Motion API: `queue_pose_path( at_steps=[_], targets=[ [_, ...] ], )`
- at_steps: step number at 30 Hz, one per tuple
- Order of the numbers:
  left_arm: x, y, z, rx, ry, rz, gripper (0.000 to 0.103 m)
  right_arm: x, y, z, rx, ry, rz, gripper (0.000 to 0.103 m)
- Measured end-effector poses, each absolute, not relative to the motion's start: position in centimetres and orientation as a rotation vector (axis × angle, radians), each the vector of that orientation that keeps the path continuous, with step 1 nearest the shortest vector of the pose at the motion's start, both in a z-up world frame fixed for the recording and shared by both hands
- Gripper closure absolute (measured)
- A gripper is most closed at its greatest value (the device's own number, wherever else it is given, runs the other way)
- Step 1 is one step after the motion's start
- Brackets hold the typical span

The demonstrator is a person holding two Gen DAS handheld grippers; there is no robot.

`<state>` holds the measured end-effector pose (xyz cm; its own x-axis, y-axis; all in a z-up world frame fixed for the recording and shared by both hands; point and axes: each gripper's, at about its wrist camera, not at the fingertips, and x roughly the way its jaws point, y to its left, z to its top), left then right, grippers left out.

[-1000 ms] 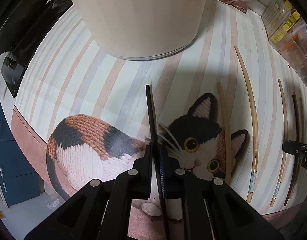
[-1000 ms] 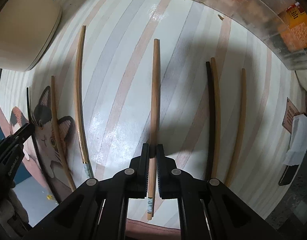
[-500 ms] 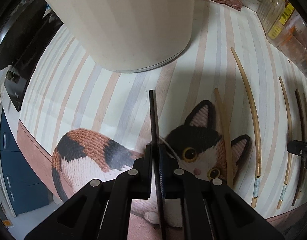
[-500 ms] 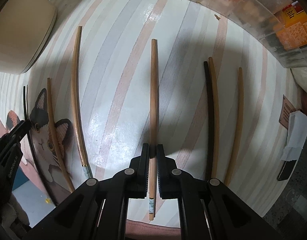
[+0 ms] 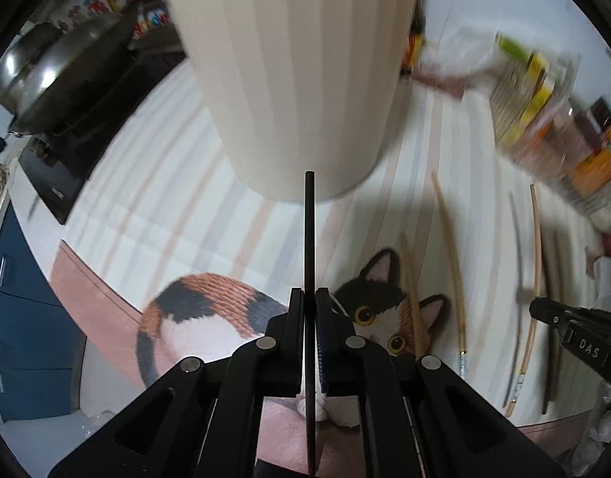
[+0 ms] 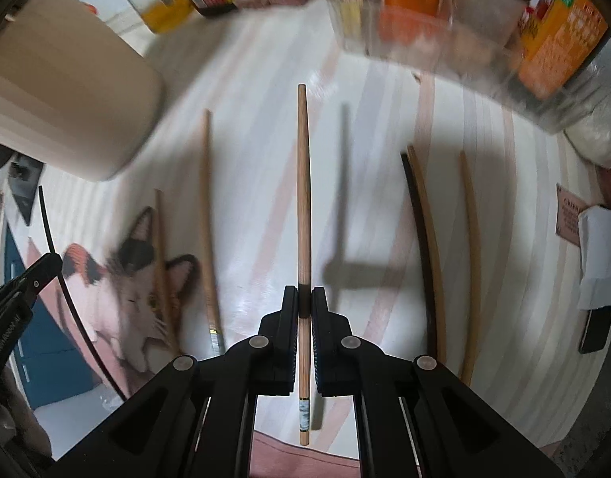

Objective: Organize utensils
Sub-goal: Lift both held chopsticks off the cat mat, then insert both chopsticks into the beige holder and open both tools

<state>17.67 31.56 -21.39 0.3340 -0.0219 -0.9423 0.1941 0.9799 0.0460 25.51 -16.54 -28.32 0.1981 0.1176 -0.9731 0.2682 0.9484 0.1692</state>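
Lying loose, five chopsticks point(image 6: 204, 199); held, two.

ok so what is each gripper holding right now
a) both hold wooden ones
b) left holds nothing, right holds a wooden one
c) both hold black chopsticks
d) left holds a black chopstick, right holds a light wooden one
d: the left gripper is shut on the black chopstick, and the right gripper is shut on the light wooden chopstick.

Seven chopsticks: one black chopstick point(image 5: 309, 239) and one wooden chopstick point(image 6: 303, 207) held in the air, five loose chopsticks point(image 6: 206, 215) on the mat. One cream holder point(image 5: 297, 79). One wok point(image 5: 62, 67).
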Motion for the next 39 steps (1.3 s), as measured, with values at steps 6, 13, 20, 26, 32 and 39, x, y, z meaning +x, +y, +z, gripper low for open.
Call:
queue_pose_path(
  at_steps=[6,13,20,26,32,39],
  targets=[
    [16.8,34.6,-15.6,0.079,1.089,-0.117,0.1,25.6,-15.7,-22.2,0.328,1.181,-0.05,0.097],
    [17.2,37.8,-5.9,-0.041,0.88,-0.101,0.1,28.5,-15.5,-12.5,0.372,0.933,0.032,0.097],
    [19.5,37.7,4.0,-0.123,0.693,-0.174,0.1,34.2,-14.4,-3.9,0.413,0.744,0.103,0.097],
    [23.4,35.9,9.5,-0.115,0.586,-0.197,0.1,40.0,-14.3,-0.7,0.438,0.649,0.09,0.097],
    [29.4,34.1,8.7,-0.106,0.634,-0.203,0.1,45.2,-13.4,-1.8,0.448,0.642,0.082,0.097],
    [33.7,33.5,4.2,-0.127,0.756,-0.192,0.1,48.9,-12.3,-4.8,0.46,0.658,0.117,0.097]
  ],
)
